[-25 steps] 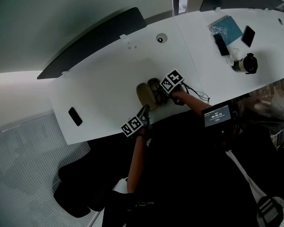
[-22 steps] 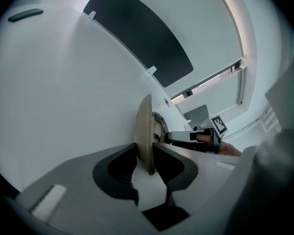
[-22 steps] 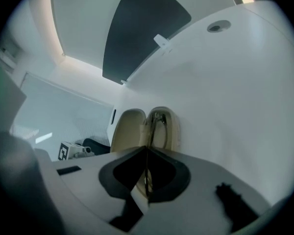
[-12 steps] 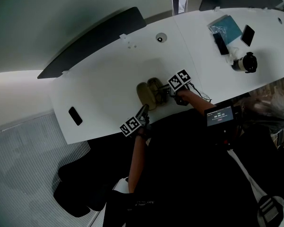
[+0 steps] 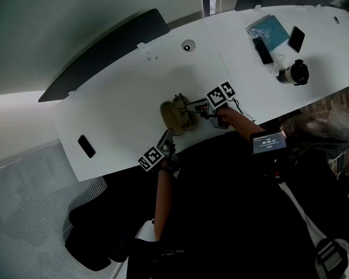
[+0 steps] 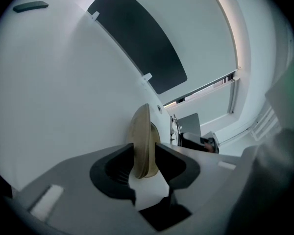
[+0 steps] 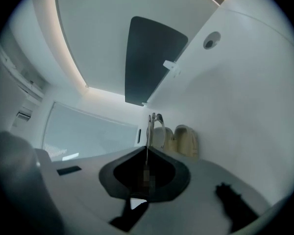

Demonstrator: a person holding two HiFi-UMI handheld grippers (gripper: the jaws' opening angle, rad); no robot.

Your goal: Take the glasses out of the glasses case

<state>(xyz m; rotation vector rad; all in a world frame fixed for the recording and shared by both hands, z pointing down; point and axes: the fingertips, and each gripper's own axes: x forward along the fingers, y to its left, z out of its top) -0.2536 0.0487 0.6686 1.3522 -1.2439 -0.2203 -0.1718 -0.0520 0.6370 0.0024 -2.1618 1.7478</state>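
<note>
A tan glasses case (image 5: 171,118) lies open on the white table (image 5: 122,97). My left gripper (image 5: 166,137) is at its near edge. In the left gripper view the case's rim (image 6: 143,141) fills the gap between the jaws of the left gripper (image 6: 146,168); they have just been opening, and no space shows beside the pads. My right gripper (image 5: 202,108) is right of the case, shut on a thin temple arm of the glasses (image 5: 189,105). In the right gripper view the glasses (image 7: 154,120) stick up from the right gripper (image 7: 147,168), in front of the case (image 7: 186,141).
A black phone (image 5: 86,146) lies at the table's left end. Two more phones, a blue cloth (image 5: 267,31) and a dark round object (image 5: 294,73) sit at the far right. A cable (image 5: 241,112) trails near my right hand. A round grommet (image 5: 188,46) is behind the case.
The right gripper has risen and drawn back to the right with the glasses, which now stand clear of the case. The left gripper stays at the case's near edge.
</note>
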